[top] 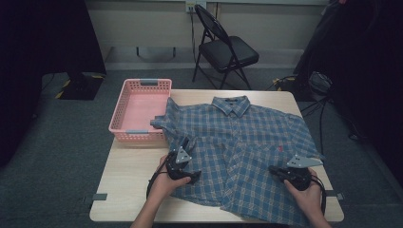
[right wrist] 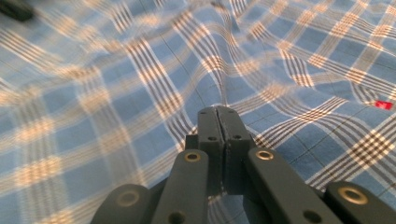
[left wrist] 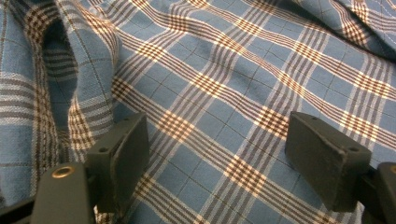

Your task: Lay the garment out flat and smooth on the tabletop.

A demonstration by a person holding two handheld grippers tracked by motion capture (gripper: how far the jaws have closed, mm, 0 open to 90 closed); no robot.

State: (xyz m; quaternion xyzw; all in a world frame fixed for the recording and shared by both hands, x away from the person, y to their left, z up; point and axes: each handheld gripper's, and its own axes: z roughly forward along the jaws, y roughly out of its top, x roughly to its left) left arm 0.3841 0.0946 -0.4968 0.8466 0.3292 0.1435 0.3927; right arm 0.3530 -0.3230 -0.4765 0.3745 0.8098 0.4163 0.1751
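High view: the blue plaid cotton button-up shirt [top: 240, 152] lies spread face-up across the centre and right of the light wooden table [top: 128, 187], collar toward the top of the frame, its long axis running top to bottom. The left gripper [top: 186, 145], jaws wide apart, hovers over the shirt's left side. The right gripper [top: 274, 170], jaws pressed together, sits at lower right; whether cloth is pinched, I cannot tell.

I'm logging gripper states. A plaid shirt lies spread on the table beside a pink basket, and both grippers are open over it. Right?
Not quite. The left gripper is open over the shirt, but the right gripper is shut: the right gripper view shows its jaws pressed together. The basket is pink and beside the shirt.
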